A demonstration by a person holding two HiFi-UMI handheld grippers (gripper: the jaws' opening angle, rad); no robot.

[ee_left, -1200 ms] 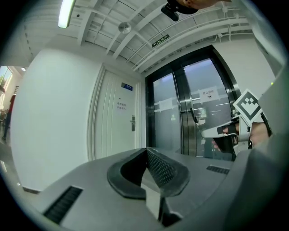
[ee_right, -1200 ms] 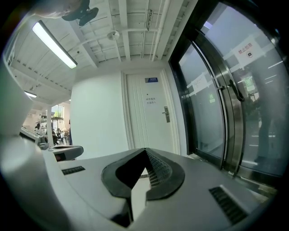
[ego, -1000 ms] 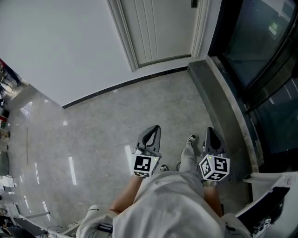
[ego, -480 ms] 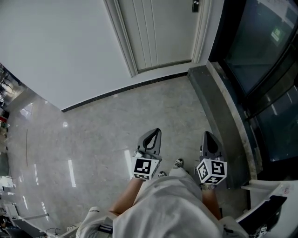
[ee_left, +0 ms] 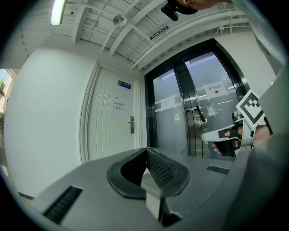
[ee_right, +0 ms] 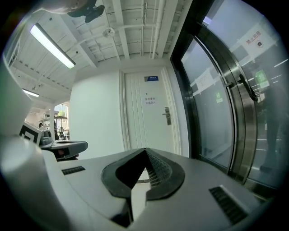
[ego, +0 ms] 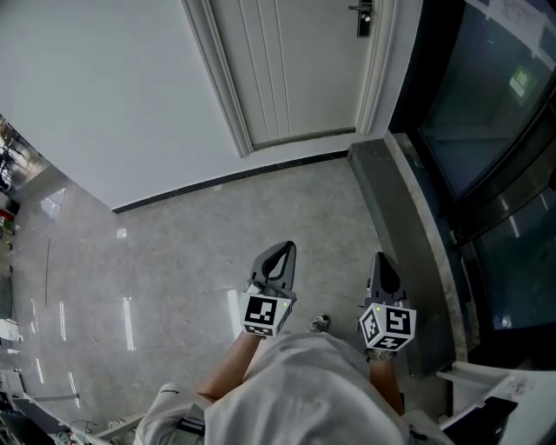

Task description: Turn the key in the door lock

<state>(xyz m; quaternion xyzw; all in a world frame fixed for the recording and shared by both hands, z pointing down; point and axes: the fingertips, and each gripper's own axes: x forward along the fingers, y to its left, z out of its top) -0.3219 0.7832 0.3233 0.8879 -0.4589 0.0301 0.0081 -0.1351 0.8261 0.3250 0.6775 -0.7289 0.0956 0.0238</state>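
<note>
Left gripper (ego: 287,249) and right gripper (ego: 380,259) both clenched, nothing between tips, side by side above floor (ego: 191,252). Door lock (ego: 364,16) well ahead, at door's (ego: 295,61) right edge.

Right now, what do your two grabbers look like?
The left gripper and right gripper are grey and taper to a point, with dark mesh-textured pads inside. Each carries a white cube printed with black square markers. The person wears light-coloured clothing.
</note>
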